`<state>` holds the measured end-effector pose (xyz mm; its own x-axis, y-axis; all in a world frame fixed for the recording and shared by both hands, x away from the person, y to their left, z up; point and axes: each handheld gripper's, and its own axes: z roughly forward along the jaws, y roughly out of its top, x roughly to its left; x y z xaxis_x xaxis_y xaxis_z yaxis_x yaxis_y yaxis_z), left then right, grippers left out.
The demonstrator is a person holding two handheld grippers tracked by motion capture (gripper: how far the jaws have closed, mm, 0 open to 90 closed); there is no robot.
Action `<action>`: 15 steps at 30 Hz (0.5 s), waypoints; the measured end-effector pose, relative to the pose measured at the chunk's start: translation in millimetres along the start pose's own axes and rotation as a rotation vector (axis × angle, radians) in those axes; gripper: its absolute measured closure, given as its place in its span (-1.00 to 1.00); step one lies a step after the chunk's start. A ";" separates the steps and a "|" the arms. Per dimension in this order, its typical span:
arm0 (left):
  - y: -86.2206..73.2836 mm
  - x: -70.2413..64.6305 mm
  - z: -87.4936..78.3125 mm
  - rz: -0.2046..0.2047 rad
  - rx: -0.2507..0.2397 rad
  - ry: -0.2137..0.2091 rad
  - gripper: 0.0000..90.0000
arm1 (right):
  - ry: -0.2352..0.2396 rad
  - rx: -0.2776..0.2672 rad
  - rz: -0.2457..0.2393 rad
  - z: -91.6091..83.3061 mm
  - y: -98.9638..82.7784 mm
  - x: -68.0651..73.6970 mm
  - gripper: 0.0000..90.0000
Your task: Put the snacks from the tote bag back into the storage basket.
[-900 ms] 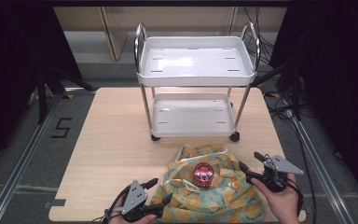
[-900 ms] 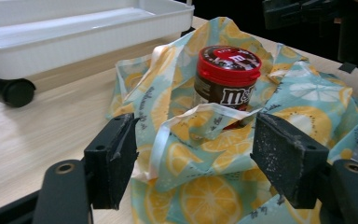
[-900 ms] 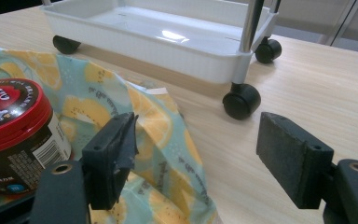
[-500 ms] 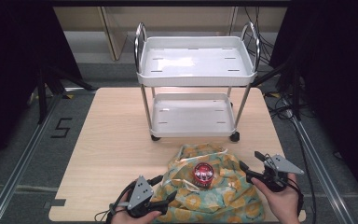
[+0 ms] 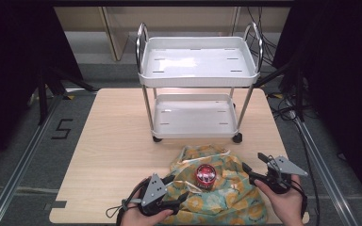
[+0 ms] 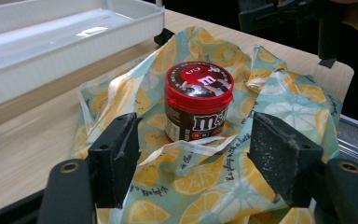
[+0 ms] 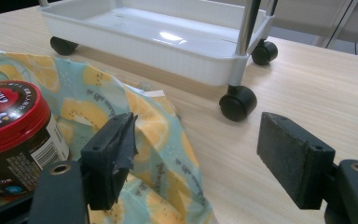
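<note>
The red-lidded jar (image 6: 198,103) stands on the lemon-print bag (image 5: 221,195), which lies flat on the desk (image 5: 118,141) near the white cart (image 5: 195,89). Left tool (image 5: 172,203) and right tool (image 5: 254,170) sit wide apart at the bag's edges, holding nothing. The job looks barely begun; nothing is on the cart.

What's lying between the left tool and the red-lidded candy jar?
In the left gripper view, only lemon-print cloth and one of its pale ties lie between the left tool and the candy jar; the open jaws touch neither.
</note>
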<state>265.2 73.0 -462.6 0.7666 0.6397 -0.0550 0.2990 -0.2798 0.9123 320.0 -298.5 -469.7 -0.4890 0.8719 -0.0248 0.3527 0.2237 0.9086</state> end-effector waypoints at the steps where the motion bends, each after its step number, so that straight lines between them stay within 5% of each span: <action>1: 0.0 0.0 0.0 0.000 0.000 0.000 -0.27 | 0.000 0.000 0.000 0.0 0.0 0.0 -0.36; 8: 5.7 -4.1 7.6 0.021 0.028 0.001 -0.27 | 0.000 0.003 -0.007 0.4 -0.1 -0.2 -0.36; 10: 6.1 -4.9 9.1 0.028 0.032 -0.005 -0.29 | 0.000 0.013 0.025 0.6 -1.0 2.7 -0.36; 13: 7.2 -7.3 12.1 0.033 0.033 -0.009 -0.31 | -0.004 -0.001 -0.014 1.8 -0.8 0.3 -0.36; 15: 10.1 -8.6 14.5 0.044 0.033 -0.006 -0.31 | -0.003 0.008 0.016 0.9 -0.7 2.9 -0.36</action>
<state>269.8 54.3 -458.8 0.7829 0.6219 -0.0172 0.2830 -0.3314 0.9000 319.0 -295.8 -470.8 -0.4808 0.8768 -0.0118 0.3672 0.2135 0.9053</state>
